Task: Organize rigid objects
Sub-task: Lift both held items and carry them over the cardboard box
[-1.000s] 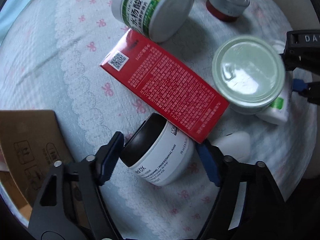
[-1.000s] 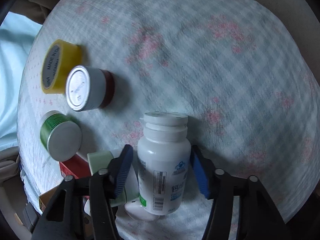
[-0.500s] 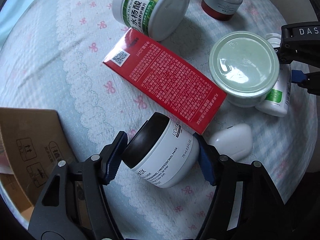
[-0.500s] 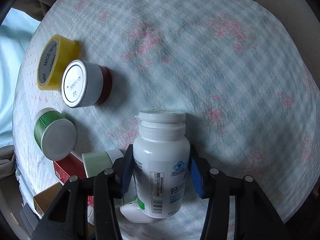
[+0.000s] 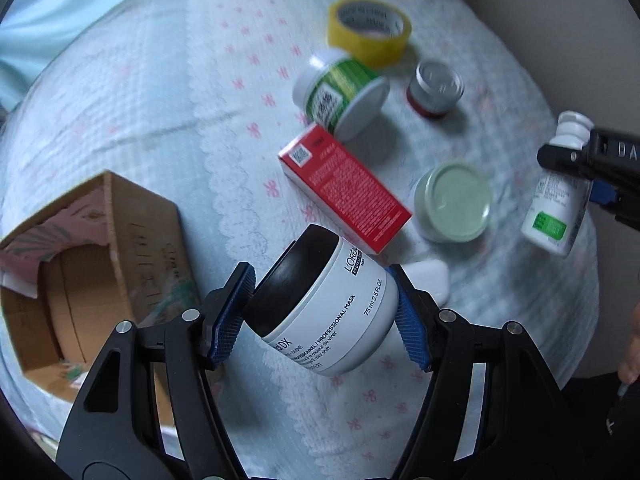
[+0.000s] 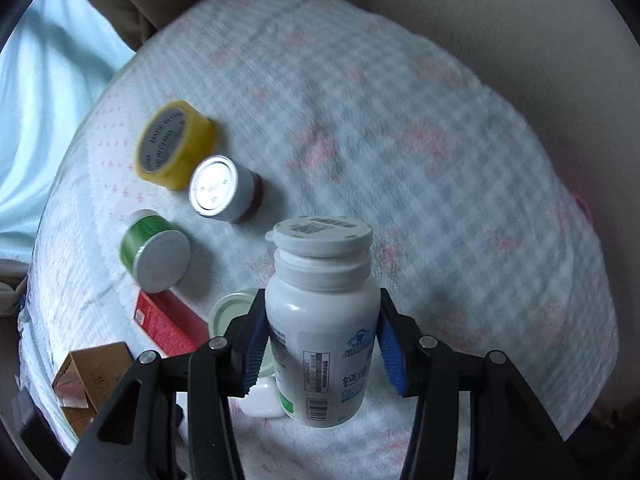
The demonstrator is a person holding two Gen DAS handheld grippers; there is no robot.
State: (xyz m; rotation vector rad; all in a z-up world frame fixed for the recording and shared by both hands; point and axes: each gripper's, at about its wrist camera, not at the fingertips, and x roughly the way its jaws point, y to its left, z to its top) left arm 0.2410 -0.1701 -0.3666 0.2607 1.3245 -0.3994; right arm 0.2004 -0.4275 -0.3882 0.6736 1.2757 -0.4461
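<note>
Left wrist view: four jars (image 5: pixel 453 201), one bottle (image 5: pixel 555 204), one box (image 5: pixel 345 188).

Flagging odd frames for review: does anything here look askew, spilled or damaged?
No spill or damage shows. The green jar lies tipped on its side against the red box, unlike the upright pale-green jar.

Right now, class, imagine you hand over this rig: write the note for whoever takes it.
Left gripper: shut on the white mask jar, lifted off the cloth.
Right gripper: shut on the white pill bottle, also lifted.
On the cloth: tape roll, green jar, red-based jar, red box, pale-lidded jar, white case.
Cardboard box sits left.
Left: place both, then the rest.
</note>
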